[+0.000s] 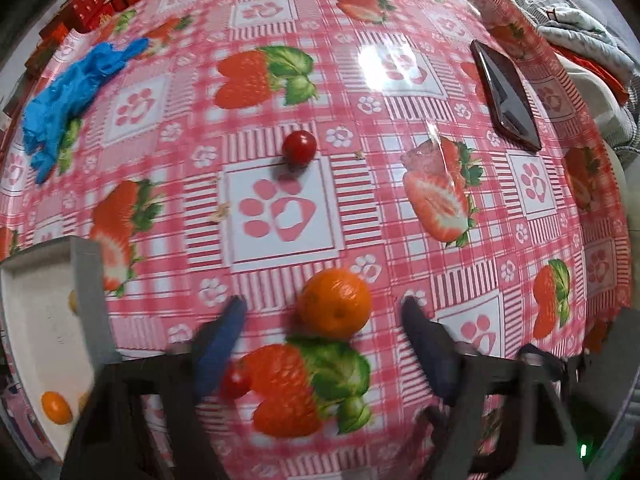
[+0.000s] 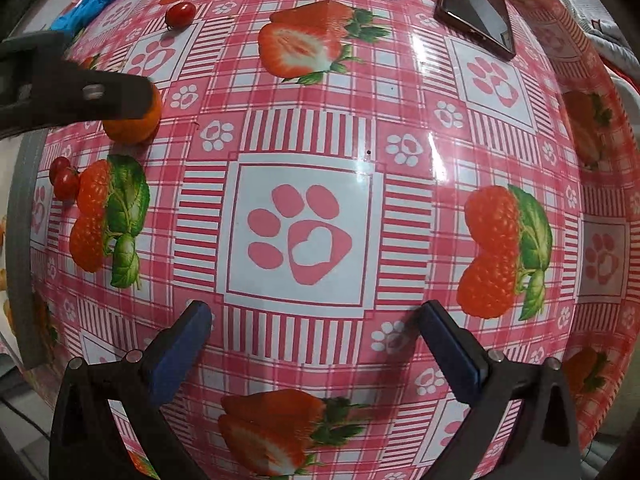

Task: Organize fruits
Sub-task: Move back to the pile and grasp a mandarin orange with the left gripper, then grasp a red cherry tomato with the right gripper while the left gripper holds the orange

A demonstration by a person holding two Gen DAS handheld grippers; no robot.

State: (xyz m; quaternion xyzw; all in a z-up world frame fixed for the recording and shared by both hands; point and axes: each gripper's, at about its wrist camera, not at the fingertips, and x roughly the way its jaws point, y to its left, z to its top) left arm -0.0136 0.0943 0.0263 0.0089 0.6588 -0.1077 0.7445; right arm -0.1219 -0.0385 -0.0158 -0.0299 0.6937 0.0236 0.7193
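An orange mandarin (image 1: 335, 304) lies on the strawberry-print tablecloth between my left gripper's open fingers, not gripped; it also shows in the right wrist view (image 2: 132, 124), partly behind the left gripper's arm. My left gripper (image 1: 324, 308) is open. A cherry tomato (image 1: 299, 148) lies farther off, also in the right wrist view (image 2: 181, 14). Another cherry tomato (image 1: 236, 380) sits by the left finger; the right wrist view shows two together (image 2: 64, 180). A white tray (image 1: 36, 340) at left holds a small orange fruit (image 1: 57, 407). My right gripper (image 2: 316, 320) is open and empty above the cloth.
A black phone (image 1: 506, 94) lies at the table's right, also in the right wrist view (image 2: 476, 12). Blue gloves (image 1: 68, 96) lie at the far left. Red boxes (image 1: 92, 0) stand beyond the table's far left edge. The tray's grey wall (image 2: 24, 248) is at left.
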